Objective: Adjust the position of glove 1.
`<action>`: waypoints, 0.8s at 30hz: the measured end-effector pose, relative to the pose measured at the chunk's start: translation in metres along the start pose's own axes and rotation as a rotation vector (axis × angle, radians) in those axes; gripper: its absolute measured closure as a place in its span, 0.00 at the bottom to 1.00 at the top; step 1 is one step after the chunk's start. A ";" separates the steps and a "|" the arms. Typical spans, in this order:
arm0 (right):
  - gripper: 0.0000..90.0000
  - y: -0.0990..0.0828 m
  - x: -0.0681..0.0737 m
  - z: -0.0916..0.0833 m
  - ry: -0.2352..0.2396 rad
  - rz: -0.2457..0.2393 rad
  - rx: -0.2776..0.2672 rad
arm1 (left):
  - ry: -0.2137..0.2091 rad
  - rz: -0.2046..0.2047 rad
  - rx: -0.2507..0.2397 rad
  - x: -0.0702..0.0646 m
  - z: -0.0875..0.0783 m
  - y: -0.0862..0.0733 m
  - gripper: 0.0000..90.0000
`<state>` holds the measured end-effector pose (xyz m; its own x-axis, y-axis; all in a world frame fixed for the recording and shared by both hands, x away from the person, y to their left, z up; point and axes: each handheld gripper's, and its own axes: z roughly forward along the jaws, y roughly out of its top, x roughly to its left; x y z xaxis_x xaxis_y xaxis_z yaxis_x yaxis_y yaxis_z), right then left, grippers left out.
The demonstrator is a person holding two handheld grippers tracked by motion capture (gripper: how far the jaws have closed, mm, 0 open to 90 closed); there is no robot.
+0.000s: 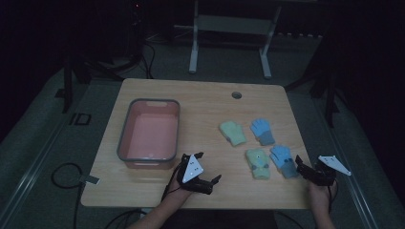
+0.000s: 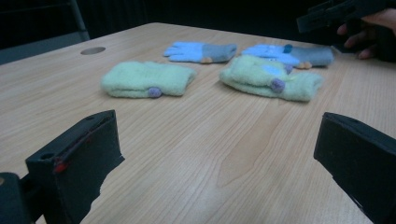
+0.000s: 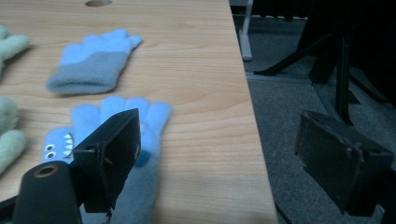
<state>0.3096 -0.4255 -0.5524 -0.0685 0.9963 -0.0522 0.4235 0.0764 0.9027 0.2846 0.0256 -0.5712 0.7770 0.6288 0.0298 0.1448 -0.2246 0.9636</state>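
Wool gloves: four lie at the table's [image 1: 143,191] 3 o'clock side, the near blue glove [image 1: 285,161] touching a green glove [image 1: 258,163].
Right gripper [image 1: 302,166]: jaws apart, empty, just beside the blue one.
Left gripper [image 1: 212,181]: apart, empty.
Risk: you pinch both gloves together, or nudge blue off the edge.
Bin [image 1: 125,138]: 9 o'clock, well apart.

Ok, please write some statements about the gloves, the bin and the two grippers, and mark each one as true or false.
1. Four gloves lie on the table: two green, two blue. True.
2. The pink bin holds one green glove. False: nothing lies in it.
3. The left gripper has its jaws open with nothing between them. True.
4. The right gripper is shut on the near blue glove. False: its jaws stand open beside that glove.
5. The near green glove lies right beside the near blue glove. True.
6. The far blue glove hangs over the table edge. False: it lies fully on the table.
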 end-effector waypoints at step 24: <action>0.16 0.004 0.003 -0.006 -0.059 0.006 0.052 | -0.011 -0.011 -0.001 0.001 0.000 0.000 0.01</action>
<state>0.3059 -0.4223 -0.5468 -0.0134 0.9973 -0.0727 0.4703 0.0705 0.8797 0.2856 0.0263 -0.5713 0.7823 0.6227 0.0162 0.1528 -0.2171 0.9641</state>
